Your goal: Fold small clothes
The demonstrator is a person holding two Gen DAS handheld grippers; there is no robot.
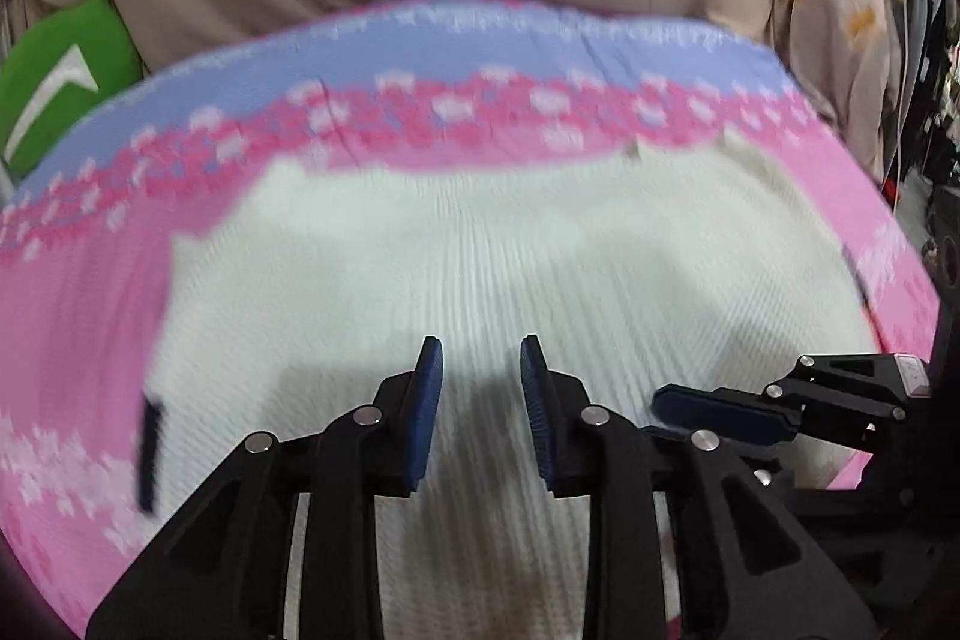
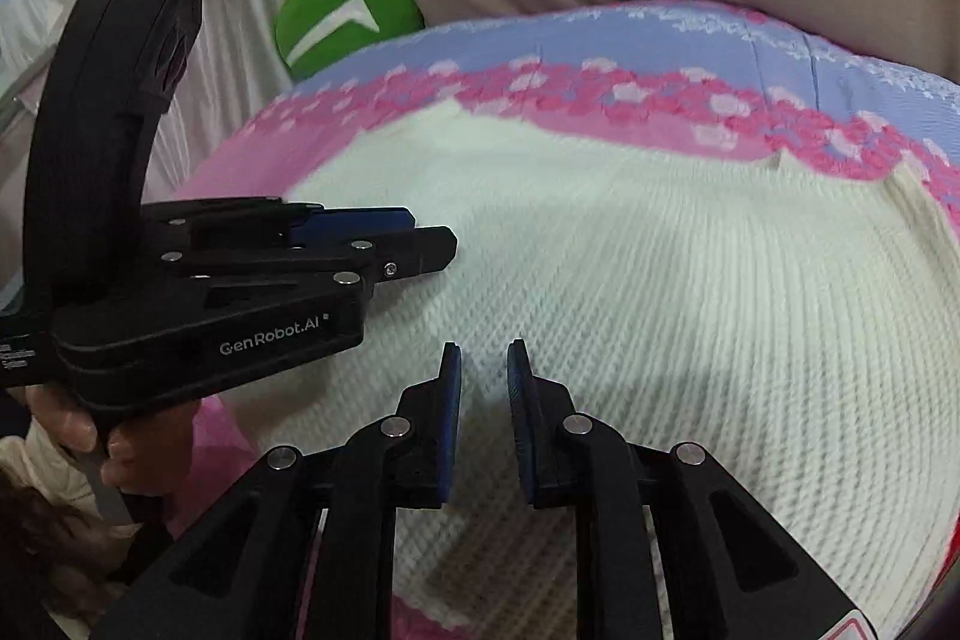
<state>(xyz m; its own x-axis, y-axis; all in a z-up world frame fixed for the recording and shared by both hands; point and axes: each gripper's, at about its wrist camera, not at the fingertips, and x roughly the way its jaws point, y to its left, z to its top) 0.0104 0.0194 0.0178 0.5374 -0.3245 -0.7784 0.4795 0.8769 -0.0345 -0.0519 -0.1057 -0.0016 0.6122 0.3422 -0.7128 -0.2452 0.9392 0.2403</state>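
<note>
1. A white ribbed knit garment point(image 1: 480, 250) lay spread flat on a bed's pink and lavender floral cover point(image 1: 72, 292).
2. The left tool point(image 1: 481, 358) hung over the garment's near part, fingers slightly parted, nothing between them.
3. The right tool point(image 2: 483, 364) was just beside it, over the same cloth, its narrow gap also empty.
4. A green cushion point(image 2: 345, 13) sat beyond the bed.

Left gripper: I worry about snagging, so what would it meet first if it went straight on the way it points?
Most likely the white ribbed knit garment, which lies directly beyond the open left gripper; nothing shows between them, though blur hides the depth.
</note>
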